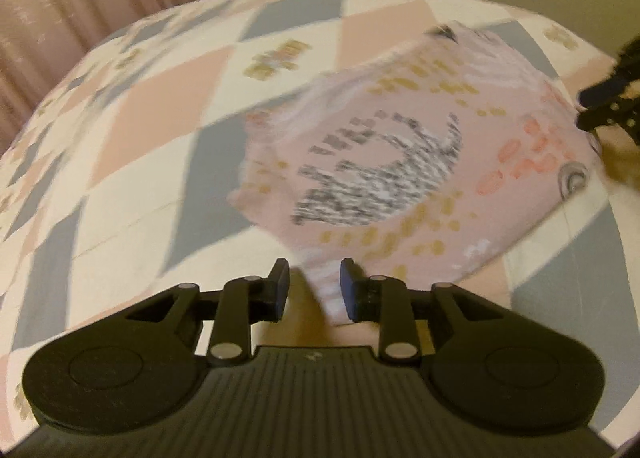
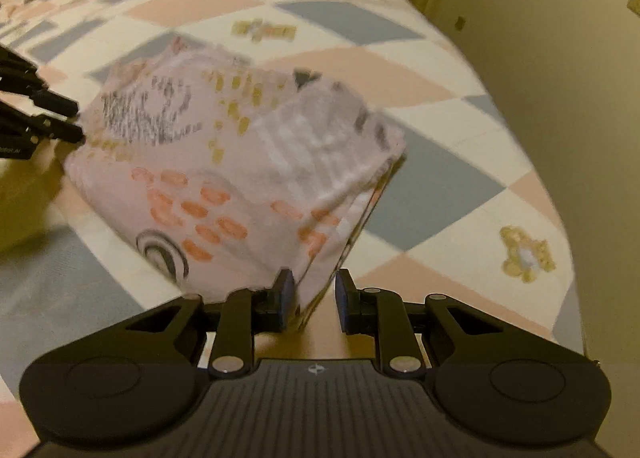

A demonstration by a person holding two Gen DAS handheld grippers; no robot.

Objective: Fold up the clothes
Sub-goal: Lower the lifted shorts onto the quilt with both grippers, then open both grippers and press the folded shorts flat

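Both frames are motion-blurred, so fine detail is soft.

Pink patterned garment lies on the bed, over a quilt of pink, grey-blue and cream diamonds. Print: grey scribbled patch, mustard dashes, coral dashes, a small grey arch motif near one corner. Garment looks partly folded; in the right wrist view a flap with pale stripes stands up off the quilt, so the piece is lifted on that side, not flat.

Left gripper: fingers parted, clear gap between the blue pads. A corner of the garment sits in that gap, touching or just beside the right-hand pad; the other pad is clear of the cloth. Not clamped.

Right gripper: fingers also apart. The garment edge hangs in the gap against the left-hand pad; the other pad stands off from it with bare surface showing between. Not pinching here either.

Each gripper shows in the other's view: right one at the right edge of the left wrist view, at the garment's far corner; left one at the left edge of the right wrist view, tips at the cloth edge.

Pink curtain behind the bed, plain wall to the side.
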